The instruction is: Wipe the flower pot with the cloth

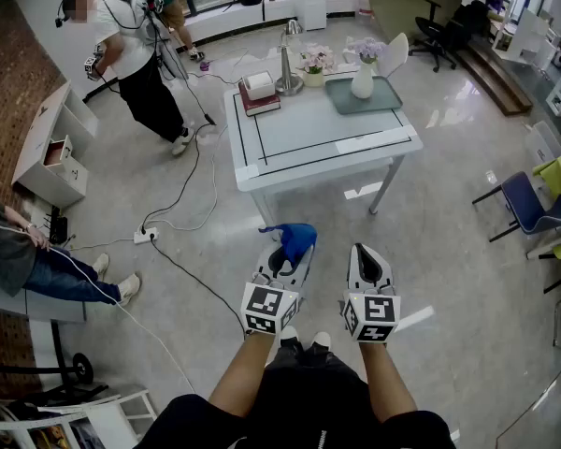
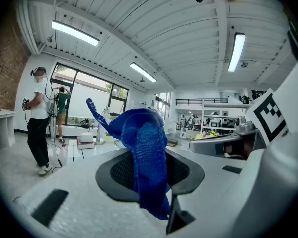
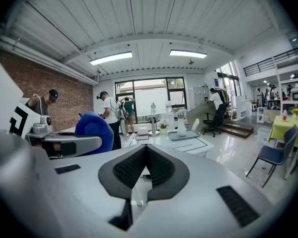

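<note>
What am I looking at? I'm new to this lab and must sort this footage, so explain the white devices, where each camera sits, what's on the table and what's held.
A person holds two white grippers. The head view looks down from their head; each gripper view looks along one gripper's jaws. The left gripper is clamped on a blue knitted cloth; the right gripper is shut and empty. Ahead, a white rectangular table carries a white vase of flowers on a grey tray and a small flower pot with pink blooms.

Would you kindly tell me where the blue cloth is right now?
In the head view, the blue cloth is pinched in the left claw, held over the floor just short of the white table, beside the empty right claw.
</note>
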`<action>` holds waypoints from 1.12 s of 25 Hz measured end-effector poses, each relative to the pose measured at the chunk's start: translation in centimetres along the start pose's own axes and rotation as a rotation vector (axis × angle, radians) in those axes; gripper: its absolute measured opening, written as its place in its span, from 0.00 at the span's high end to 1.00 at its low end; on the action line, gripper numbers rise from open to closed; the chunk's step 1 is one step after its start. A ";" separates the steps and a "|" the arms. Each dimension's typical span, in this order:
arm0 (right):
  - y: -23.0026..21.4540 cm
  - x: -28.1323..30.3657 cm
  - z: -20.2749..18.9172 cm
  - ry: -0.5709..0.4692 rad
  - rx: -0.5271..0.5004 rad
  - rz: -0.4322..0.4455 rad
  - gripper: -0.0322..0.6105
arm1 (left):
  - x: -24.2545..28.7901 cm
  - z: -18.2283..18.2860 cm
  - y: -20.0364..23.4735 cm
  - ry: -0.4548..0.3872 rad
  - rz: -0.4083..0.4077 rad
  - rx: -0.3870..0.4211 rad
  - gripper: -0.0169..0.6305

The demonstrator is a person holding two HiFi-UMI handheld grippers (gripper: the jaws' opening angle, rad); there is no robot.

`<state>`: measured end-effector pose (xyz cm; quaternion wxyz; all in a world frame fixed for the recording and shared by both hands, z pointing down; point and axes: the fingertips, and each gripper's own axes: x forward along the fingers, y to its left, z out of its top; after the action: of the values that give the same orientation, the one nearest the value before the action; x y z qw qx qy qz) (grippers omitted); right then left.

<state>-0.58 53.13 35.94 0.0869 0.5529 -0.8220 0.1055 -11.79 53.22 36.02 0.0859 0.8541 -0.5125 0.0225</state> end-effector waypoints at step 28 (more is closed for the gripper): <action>-9.0 6.1 0.7 -0.018 0.022 0.006 0.94 | 11.7 -0.1 -0.3 0.022 -0.022 0.014 0.79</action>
<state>5.47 44.17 37.59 0.0730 0.5522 -0.8232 0.1099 -5.96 43.20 37.54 0.0858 0.8599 -0.5021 0.0346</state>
